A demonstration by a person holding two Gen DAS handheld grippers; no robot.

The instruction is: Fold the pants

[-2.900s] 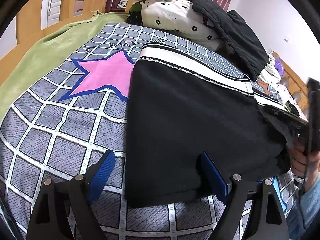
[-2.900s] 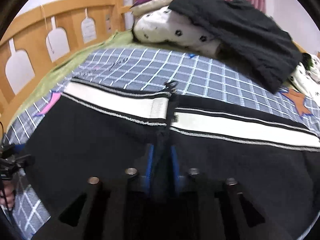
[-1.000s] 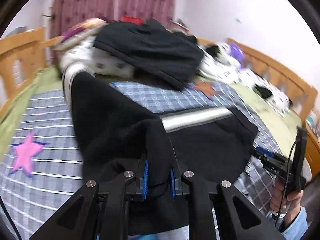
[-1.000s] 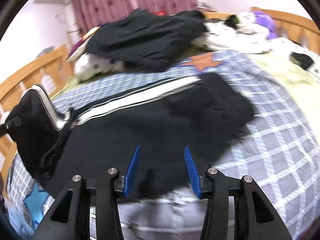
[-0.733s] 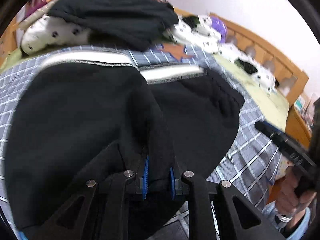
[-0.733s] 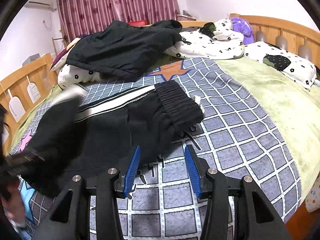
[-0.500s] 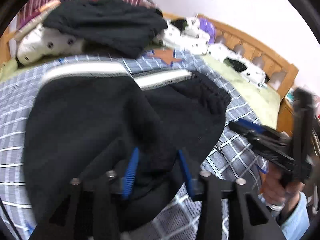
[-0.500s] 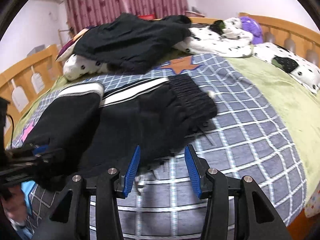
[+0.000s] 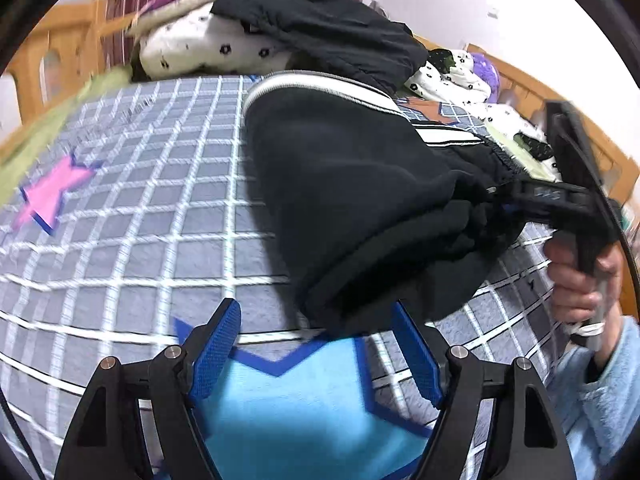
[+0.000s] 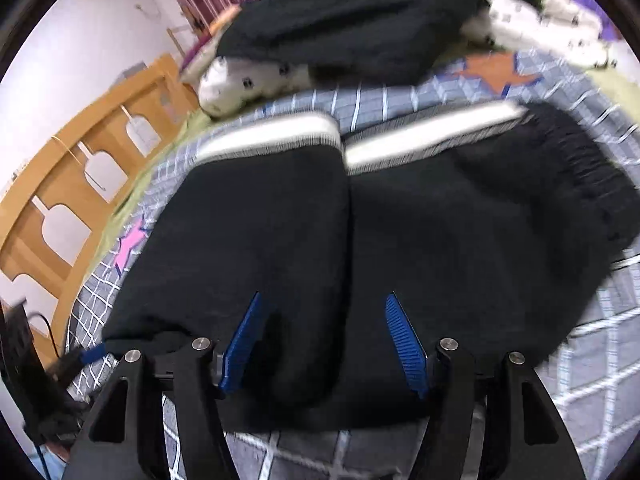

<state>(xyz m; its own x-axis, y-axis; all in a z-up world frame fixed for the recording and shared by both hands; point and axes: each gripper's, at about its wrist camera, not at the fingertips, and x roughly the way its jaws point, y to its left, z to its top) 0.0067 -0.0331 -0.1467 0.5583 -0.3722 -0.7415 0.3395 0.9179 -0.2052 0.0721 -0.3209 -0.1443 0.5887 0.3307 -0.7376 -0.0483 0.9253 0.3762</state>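
The left gripper (image 9: 316, 344) stands wide open with nothing between its blue pads (image 9: 218, 346), poised just above the checked bedspread (image 9: 160, 200) over a light blue star (image 9: 304, 396) printed on it. Just ahead of its tips lies the near edge of the black pants (image 9: 360, 192), folded over into a thick bundle whose white side stripe (image 9: 320, 84) runs along the far edge. The right gripper (image 10: 328, 344) is also spread wide, gripping nothing; its blue pads (image 10: 404, 344) sit over the near part of the pants (image 10: 320, 232), and whether they touch the cloth cannot be told. In the left wrist view that right gripper (image 9: 504, 196) reaches into the bundle's right side, its tips hidden in the dark folds, held by a hand (image 9: 580, 280) in a pale blue sleeve (image 9: 592, 392). In the right wrist view the folded-over leg covers the left half of the pants, a seam-like edge runs down the middle, and the gathered waistband (image 10: 592, 184) lies at the right. Beyond the pants, a dark garment (image 9: 320, 28) is heaped over a white spotted pillow (image 9: 200, 48). A pink star (image 9: 56, 188) marks the bedspread to the left, an orange star (image 10: 492, 68) shows beyond the pants, and a wooden bed rail (image 10: 72, 184) bounds the left side.
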